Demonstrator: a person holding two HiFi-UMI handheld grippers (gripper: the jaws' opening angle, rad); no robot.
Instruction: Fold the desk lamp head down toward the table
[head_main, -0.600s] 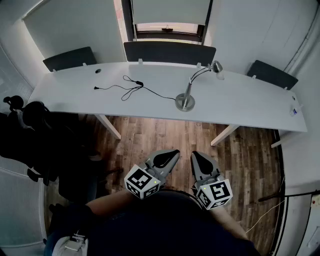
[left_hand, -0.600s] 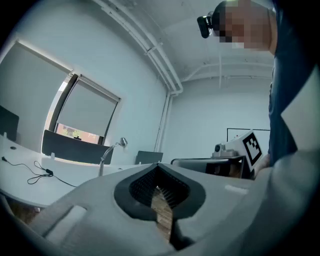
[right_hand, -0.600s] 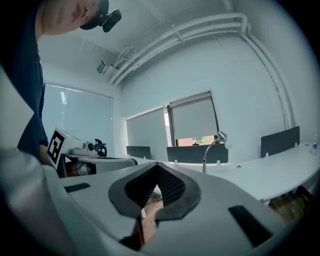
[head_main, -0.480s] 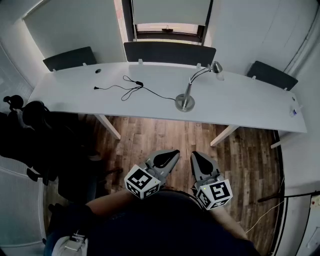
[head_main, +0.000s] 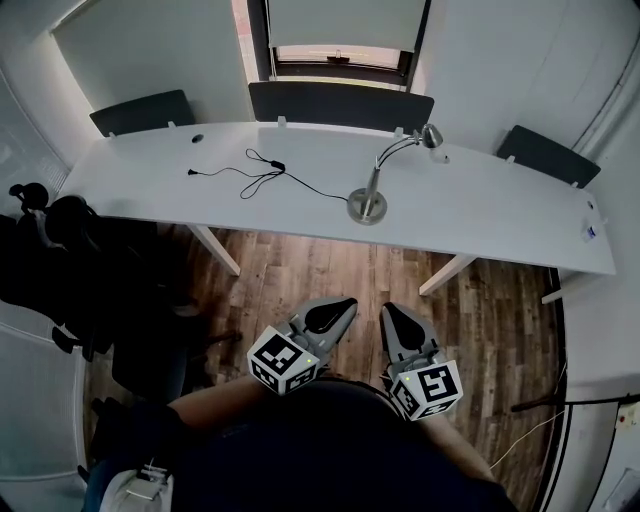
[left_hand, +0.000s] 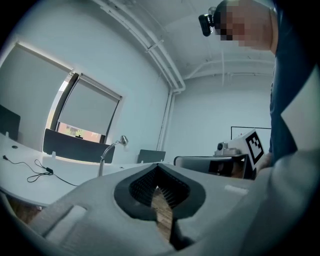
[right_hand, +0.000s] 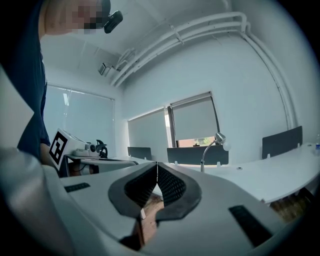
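Nothing's started: lamp (head_main: 385, 175) head's up on the far table (head_main: 500, 215), both grippers (head_main: 322, 318) (head_main: 402, 325) closed, empty, near the person.

desk lamp (head_main: 375, 180) | look: silver metal, round base (head_main: 367, 208), thin stem, curved gooseneck | state: head (head_main: 432, 136) raised, arching rightward, not folded | place: upright on white table (head_main: 490, 205), upper centre-right of head view

long white desk (head_main: 500, 205) is set on wood-plank floor (head_main: 320, 270) w/ dark divider panels (head_main: 340, 103) fixed along far edge; window (head_main: 335, 55) behind is mostly covered by roller blind (head_main: 340, 20).
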